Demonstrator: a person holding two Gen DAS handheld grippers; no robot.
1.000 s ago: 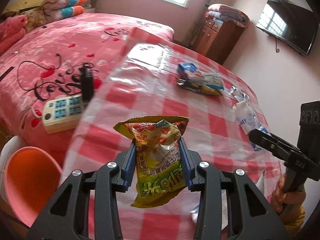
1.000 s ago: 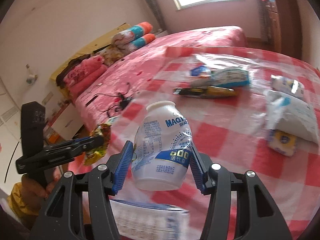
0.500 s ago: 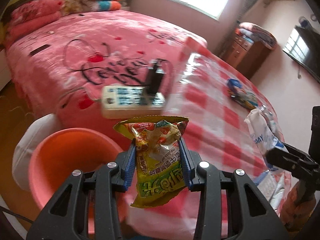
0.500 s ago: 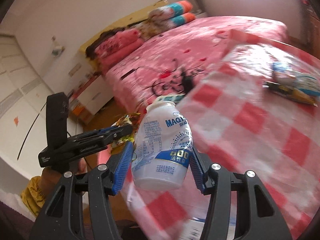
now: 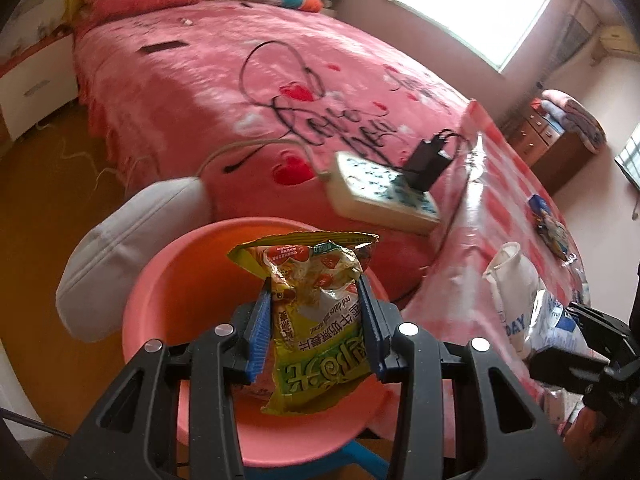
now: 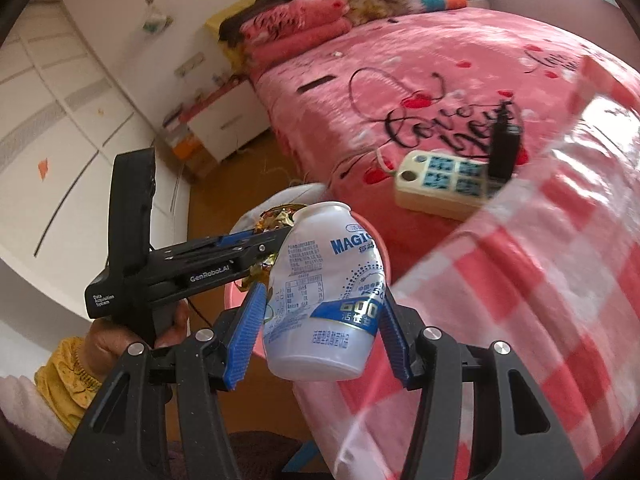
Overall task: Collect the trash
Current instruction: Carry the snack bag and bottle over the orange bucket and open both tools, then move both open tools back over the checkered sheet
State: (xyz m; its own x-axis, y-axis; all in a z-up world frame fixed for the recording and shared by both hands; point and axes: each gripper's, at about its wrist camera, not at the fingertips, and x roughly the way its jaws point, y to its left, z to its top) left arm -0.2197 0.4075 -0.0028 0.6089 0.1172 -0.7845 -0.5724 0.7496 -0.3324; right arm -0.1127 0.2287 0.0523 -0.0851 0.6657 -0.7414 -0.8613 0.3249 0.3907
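My left gripper (image 5: pixel 316 328) is shut on a yellow-green snack wrapper (image 5: pixel 316 320) and holds it over a pink plastic basin (image 5: pixel 180 280) beside the bed. My right gripper (image 6: pixel 320 320) is shut on a white plastic drink bottle (image 6: pixel 324 292) with a blue label. In the right wrist view the left gripper (image 6: pixel 264 242) with the wrapper (image 6: pixel 276 216) shows just left of the bottle, above the basin's rim (image 6: pixel 232 292). In the left wrist view the bottle (image 5: pixel 516 292) and the right gripper's finger (image 5: pixel 588 320) show at the right edge.
A table with a red-and-white checked cloth (image 5: pixel 500 208) stands to the right, with a blue wrapper (image 5: pixel 548 220) on it. A power strip (image 5: pixel 380 196) with a black plug lies on the pink bed (image 5: pixel 240 80). A white cushion (image 5: pixel 120 248) lies by the basin.
Both grippers have swung left from the table toward the bed side. The wrapper is now over the basin and the bottle has come close beside it.
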